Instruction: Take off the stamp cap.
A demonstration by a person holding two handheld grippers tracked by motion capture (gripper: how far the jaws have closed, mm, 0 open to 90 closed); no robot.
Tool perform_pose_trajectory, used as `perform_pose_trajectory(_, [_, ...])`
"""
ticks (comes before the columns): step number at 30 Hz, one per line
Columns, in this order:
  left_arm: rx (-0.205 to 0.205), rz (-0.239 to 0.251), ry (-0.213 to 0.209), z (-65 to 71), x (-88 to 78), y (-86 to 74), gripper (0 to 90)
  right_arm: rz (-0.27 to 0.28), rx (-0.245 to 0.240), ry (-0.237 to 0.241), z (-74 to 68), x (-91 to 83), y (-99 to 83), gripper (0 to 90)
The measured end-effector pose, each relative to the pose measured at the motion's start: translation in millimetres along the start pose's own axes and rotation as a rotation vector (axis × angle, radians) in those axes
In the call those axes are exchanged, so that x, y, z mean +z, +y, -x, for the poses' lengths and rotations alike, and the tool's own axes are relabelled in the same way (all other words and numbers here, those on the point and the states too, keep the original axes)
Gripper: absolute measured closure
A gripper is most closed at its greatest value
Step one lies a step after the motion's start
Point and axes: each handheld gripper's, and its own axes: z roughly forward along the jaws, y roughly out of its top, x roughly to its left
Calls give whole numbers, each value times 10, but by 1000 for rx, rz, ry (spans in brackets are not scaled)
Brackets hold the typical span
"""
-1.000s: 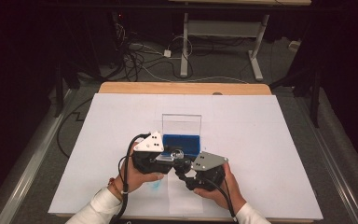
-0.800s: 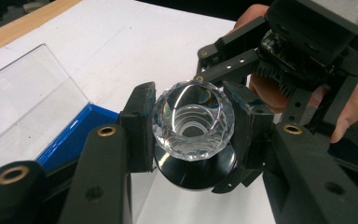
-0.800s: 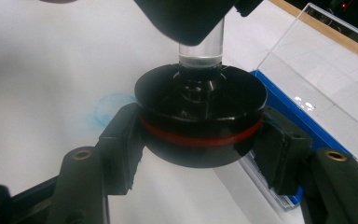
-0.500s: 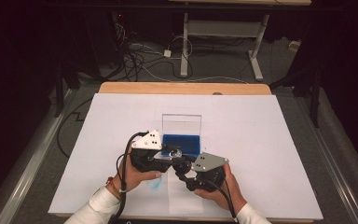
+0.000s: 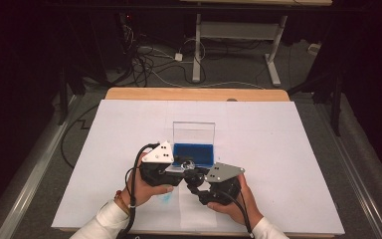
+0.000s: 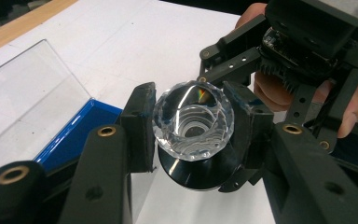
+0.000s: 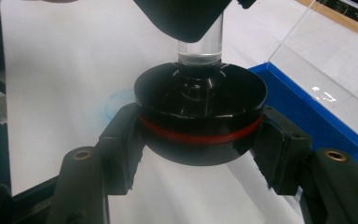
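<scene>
**Both grippers clamped on one two-part piece, just in front of the blue case**

Your left gripper (image 6: 193,128) has its black jaws closed on a clear faceted glass knob (image 6: 193,122), centre of the left gripper view. Cut facets round the rim, stepped rings inside the bore, a rainbow glint on the top edge. The pads press on it from both sides.

Your right gripper (image 7: 200,140) is clamped on a glossy black round cup with a thin red band (image 7: 200,122), centre of the right gripper view. Smooth, shiny, dished. The knob's clear cylindrical stem enters the cup's centre from above.

In the high view both grippers meet at lower centre of the frame, left gripper (image 5: 179,169) and right gripper (image 5: 195,180) nose to nose, the piece between them above the white table cover (image 5: 288,149).

Just behind it sits an open shallow blue rectangular case (image 5: 194,152) with an upright clear plastic lid (image 5: 194,132). Bare wooden table edge (image 5: 194,94) along the top.
</scene>
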Motion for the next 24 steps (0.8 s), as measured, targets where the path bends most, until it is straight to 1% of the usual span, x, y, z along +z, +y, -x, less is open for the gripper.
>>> perform_pose_trajectory(1, [-10,37,7,-20,-95,25,547,-27,35,-14,48,13,-25,393])
perform_pose_trajectory(2, [-25,72,10,-55,-203,52,547,-28,80,-16,126,22,-93,393])
perform_pose_trajectory(3, [-19,75,14,-88,-291,71,547,-15,105,-11,179,13,-158,393])
perform_pose_trajectory(4, [-13,86,37,-108,-361,61,547,-43,66,-19,170,0,-170,393])
perform_pose_trajectory(5, [-27,93,41,-139,-404,35,546,-55,38,-27,140,-16,-148,392])
perform_pose_trajectory(7, [-41,76,53,-191,-432,-7,547,-36,34,-36,123,-61,-82,392])
perform_pose_trajectory(8, [-41,65,54,-205,-438,-16,546,-33,24,-37,119,-76,-60,392])
perform_pose_trajectory(10, [-39,63,60,-221,-464,-23,546,-45,-4,-58,104,-108,-54,391])
perform_pose_trajectory(12, [-45,58,62,-240,-487,-31,546,-50,-3,-65,116,-140,-74,391])
perform_pose_trajectory(13, [-46,50,69,-247,-498,-37,546,-47,-3,-59,126,-165,-85,391])
perform_pose_trajectory(15, [-50,52,74,-265,-525,-56,546,-53,-9,-72,141,-218,-95,391])
perform_pose_trajectory(17, [-50,42,95,-281,-543,-65,546,-45,-1,-72,160,-290,-104,390])
perform_pose_trajectory(20, [-52,30,101,-297,-537,-77,546,-39,-4,-83,171,-378,-111,390])
perform_pose_trajectory(21, [-51,25,103,-301,-531,-80,546,-37,-1,-97,175,-419,-116,390])
perform_pose_trajectory(23, [-55,15,109,-311,-517,-96,546,-37,-12,-110,181,-484,-126,390])
perform_pose_trajectory(24, [-53,8,109,-318,-510,-104,546,-28,-9,-117,187,-527,-134,390])
